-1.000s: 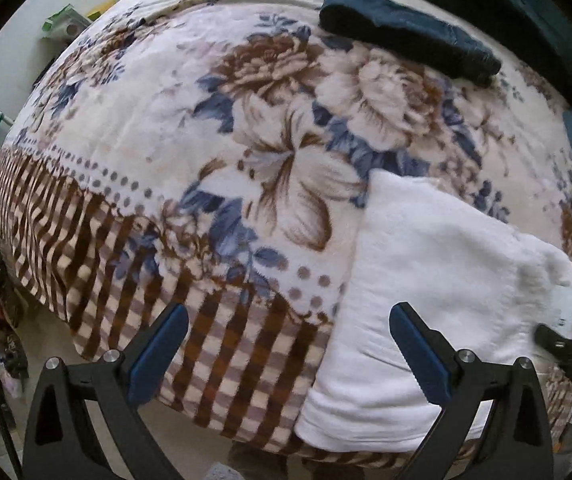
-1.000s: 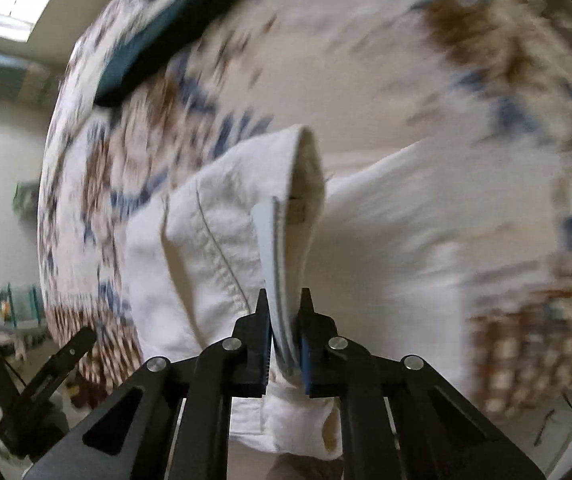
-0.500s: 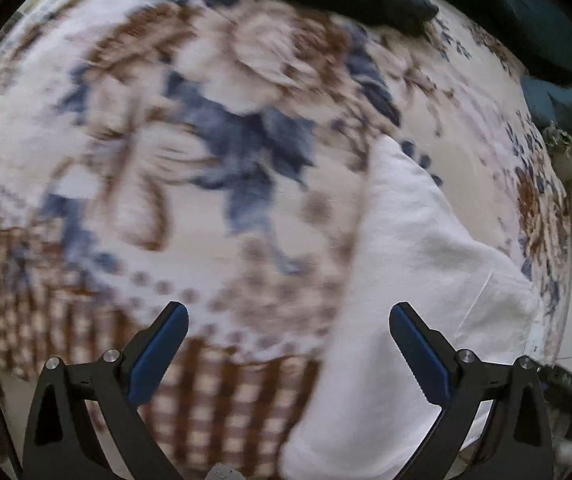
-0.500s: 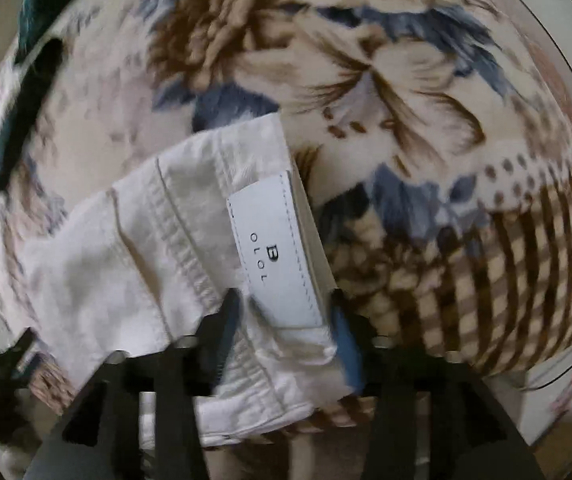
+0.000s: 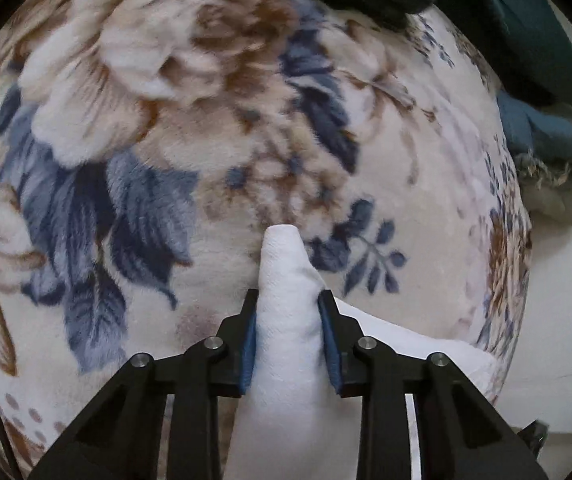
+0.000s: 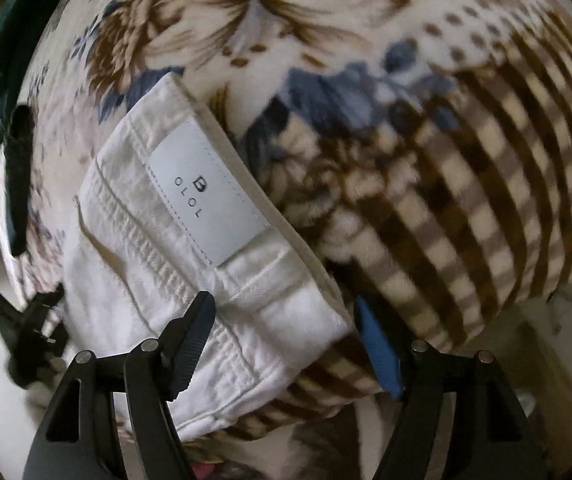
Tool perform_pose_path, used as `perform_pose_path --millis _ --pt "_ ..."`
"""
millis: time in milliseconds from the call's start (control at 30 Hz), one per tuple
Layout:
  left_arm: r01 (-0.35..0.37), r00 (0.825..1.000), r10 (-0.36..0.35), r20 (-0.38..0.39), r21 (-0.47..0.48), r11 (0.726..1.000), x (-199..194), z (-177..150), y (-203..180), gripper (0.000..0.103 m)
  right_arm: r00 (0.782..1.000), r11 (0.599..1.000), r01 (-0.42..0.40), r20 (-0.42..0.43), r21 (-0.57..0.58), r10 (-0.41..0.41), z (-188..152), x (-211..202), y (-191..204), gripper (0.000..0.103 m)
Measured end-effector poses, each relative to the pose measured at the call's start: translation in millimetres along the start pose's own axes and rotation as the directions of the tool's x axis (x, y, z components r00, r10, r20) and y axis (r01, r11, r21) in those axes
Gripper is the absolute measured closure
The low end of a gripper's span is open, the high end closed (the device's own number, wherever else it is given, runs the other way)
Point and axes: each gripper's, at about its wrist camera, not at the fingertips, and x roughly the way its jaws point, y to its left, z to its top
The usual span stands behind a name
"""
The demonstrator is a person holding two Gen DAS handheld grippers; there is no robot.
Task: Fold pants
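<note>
Clearly the left gripper (image 5: pixel 287 344) is clamped on a bunched fold of the white pants (image 6: pixel 190 248), which lie near the bed's near edge on the floral blanket (image 5: pixel 166 128). The right gripper (image 6: pixel 286 340) hangs with its jaws apart, astride the waistband corner just below the label (image 6: pixel 206 192), touching nothing that can be seen for sure.

The step in hand looks like carrying the pinched end over to meet the waistband. To do it well, the left grip should hold all layers at once, lift only enough for the cloth to clear the blanket, and lay the edge square to the waistband. The right gripper could pin the waistband corner so the stack does not slide off the bed. The plush blanket may drag on the cloth, so a slow pull is wise.

No containers show; dark clothes (image 5: pixel 505 20) lie at the far side, possibly folded, though blur hides detail.
</note>
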Motion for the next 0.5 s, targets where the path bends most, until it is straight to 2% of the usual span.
perform_pose_path --millis 33,100,167,233,267,300,367,400,433,467,500 --pt "0.019 1.000 -0.019 -0.001 -0.021 1.000 0.2 -0.1 5.2 0.078 1.000 1.000 -0.011 0.000 0.010 0.011 -3.6 -3.0 -3.8 0.029" --pt "0.020 1.000 -0.020 0.000 -0.035 0.999 0.2 -0.5 8.3 0.079 1.000 1.000 0.020 -0.008 0.020 -0.019 -10.9 -9.7 -10.9 0.029" --pt "0.004 1.000 -0.004 -0.001 -0.013 1.000 -0.9 -1.0 4.3 0.079 0.998 0.996 -0.060 -0.022 0.063 0.062 -22.0 -12.1 -21.8 0.028" --pt "-0.007 1.000 0.007 0.001 0.007 1.000 -2.0 -0.9 1.5 0.079 0.979 0.977 -0.180 -0.078 0.115 0.190 -28.4 2.3 -30.4 0.029" --pt "-0.009 1.000 0.009 0.001 0.009 1.000 -1.7 -0.9 1.5 0.079 0.960 0.958 -0.250 -0.091 0.143 0.264 -29.8 12.5 -33.5 0.042" --pt "-0.006 1.000 0.006 0.002 0.004 1.000 -1.7 -0.7 2.4 0.079 0.955 0.949 -0.274 -0.073 0.154 0.288 -31.2 18.7 -35.7 0.069" --pt "-0.006 1.000 0.006 -0.006 0.003 1.000 -0.5 0.9 3.3 0.079 0.982 0.979 -0.182 -0.027 0.091 0.185 -32.6 15.4 -30.4 0.077" --pt "-0.001 1.000 0.001 -0.009 -0.003 1.000 0.5 2.0 4.9 0.080 0.997 0.997 -0.076 0.026 0.001 0.076 -35.8 6.1 -21.0 0.077" --pt "0.004 1.000 -0.004 -0.015 -0.008 1.000 3.0 3.4 7.2 0.080 0.999 0.998 -0.006 0.053 -0.070 0.010 -39.5 2.3 -13.5 0.077" --pt "0.003 1.000 -0.003 -0.024 -0.009 1.000 6.2 3.9 9.4 0.080 0.998 0.995 0.014 0.054 -0.096 -0.009 -41.8 2.5 -11.2 0.077" --pt "0.001 1.000 -0.001 -0.027 -0.004 1.000 6.5 4.7 9.9 0.080 1.000 0.996 0.000 0.027 -0.091 0.003 -42.3 4.7 -12.5 0.073"
